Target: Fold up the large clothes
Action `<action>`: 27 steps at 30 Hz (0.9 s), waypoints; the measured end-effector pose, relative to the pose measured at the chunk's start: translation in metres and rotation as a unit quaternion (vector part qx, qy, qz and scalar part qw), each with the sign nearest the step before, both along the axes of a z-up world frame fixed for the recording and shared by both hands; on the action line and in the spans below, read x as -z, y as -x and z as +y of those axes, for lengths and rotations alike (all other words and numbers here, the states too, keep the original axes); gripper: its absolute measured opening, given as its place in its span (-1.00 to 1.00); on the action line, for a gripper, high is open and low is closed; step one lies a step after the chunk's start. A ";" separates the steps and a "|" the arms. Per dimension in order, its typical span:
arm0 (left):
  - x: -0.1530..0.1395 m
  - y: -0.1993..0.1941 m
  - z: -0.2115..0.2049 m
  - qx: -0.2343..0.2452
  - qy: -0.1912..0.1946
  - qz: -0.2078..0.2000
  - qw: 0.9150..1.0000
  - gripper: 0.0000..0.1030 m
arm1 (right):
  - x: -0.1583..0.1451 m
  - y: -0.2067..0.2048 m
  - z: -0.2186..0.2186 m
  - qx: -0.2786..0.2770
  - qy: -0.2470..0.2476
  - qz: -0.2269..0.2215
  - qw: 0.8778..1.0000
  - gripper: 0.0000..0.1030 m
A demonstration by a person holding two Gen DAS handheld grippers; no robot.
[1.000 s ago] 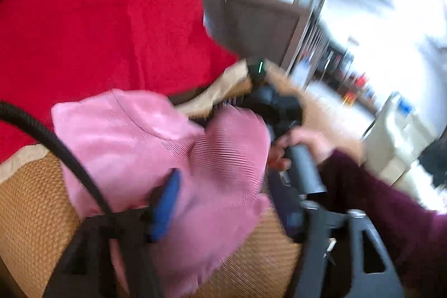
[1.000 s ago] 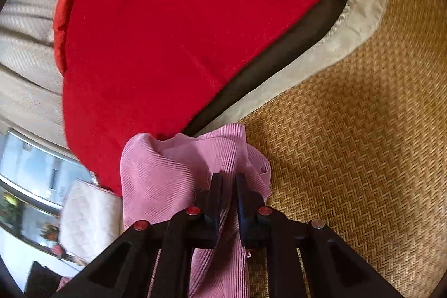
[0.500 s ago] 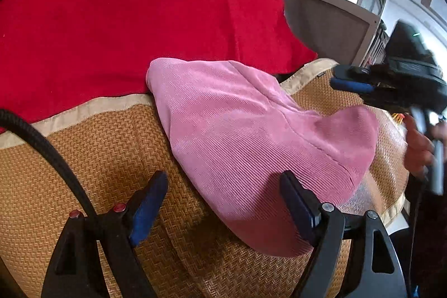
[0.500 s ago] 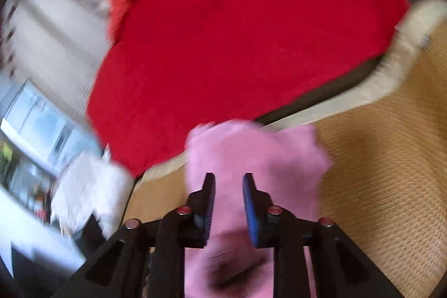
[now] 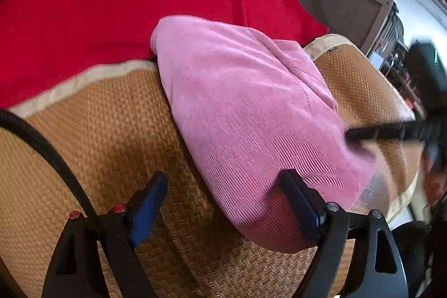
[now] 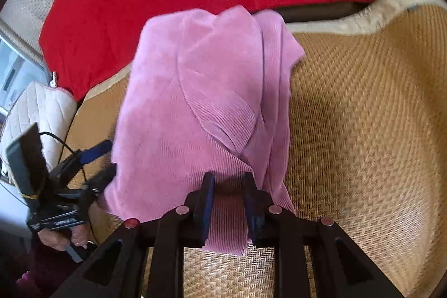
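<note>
Two big surfaces fill both views: red blanket (image 5: 139,4) across the 12 o'clock half, woven straw mat (image 5: 92,130) with a beige border below it.

Pink ribbed garment (image 5: 245,113) lies folded in a bundle on the mat; its far end overlaps the mat's border and reaches the blanket's edge.

White quilted cushion (image 6: 42,108) at 9 o'clock in the right wrist view, off the mat.

Left hand-held gripper (image 5: 223,203): jaws spread wide and just been opening, blue pads clear of the cloth on one side; the garment's near corner lies by the 3 o'clock finger. No pinch.

Right hand-held gripper (image 6: 229,200): jaws only narrowly apart, just been opening. The garment's near edge lies in the gap; whether the pads still press on it I cannot tell.
</note>
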State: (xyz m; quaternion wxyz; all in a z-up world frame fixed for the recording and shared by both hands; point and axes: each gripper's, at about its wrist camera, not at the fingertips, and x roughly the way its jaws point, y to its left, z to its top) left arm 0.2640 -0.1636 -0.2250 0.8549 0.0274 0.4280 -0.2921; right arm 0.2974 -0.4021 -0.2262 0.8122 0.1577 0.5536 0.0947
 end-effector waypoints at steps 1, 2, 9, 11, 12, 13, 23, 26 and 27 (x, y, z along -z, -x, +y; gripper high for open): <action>-0.001 0.002 -0.002 -0.001 -0.006 -0.007 1.000 0.68 | -0.013 -0.004 -0.003 0.002 -0.008 -0.011 1.000 -0.50; -0.001 0.002 -0.004 -0.001 -0.007 -0.010 1.000 0.68 | -0.024 -0.007 -0.004 0.006 -0.016 -0.025 1.000 -0.50; -0.001 -0.005 -0.002 -0.005 -0.001 0.003 1.000 0.75 | -0.021 -0.091 -0.008 0.041 -0.013 -0.028 0.999 -0.50; -0.003 -0.005 0.001 -0.007 0.000 -0.002 1.000 0.76 | 0.012 -0.114 -0.004 0.049 0.010 0.007 0.999 -0.47; -0.004 -0.005 0.000 -0.010 0.000 -0.006 1.000 0.76 | 0.035 -0.125 -0.004 0.048 0.002 0.030 0.998 -0.47; -0.004 -0.005 -0.001 -0.010 -0.001 -0.008 1.000 0.76 | 0.041 -0.128 -0.008 0.050 -0.011 0.022 0.998 -0.47; -0.016 0.009 0.000 -0.031 -0.041 -0.055 0.997 0.76 | -0.037 -0.030 -0.004 0.047 -0.014 -0.060 0.997 -0.47; -0.017 0.012 -0.001 -0.037 -0.049 -0.064 0.996 0.76 | -0.048 0.012 0.000 0.049 0.005 -0.065 0.997 -0.47; -0.017 0.013 -0.002 -0.039 -0.051 -0.068 0.996 0.76 | -0.045 0.017 0.004 0.050 0.009 -0.062 0.997 -0.47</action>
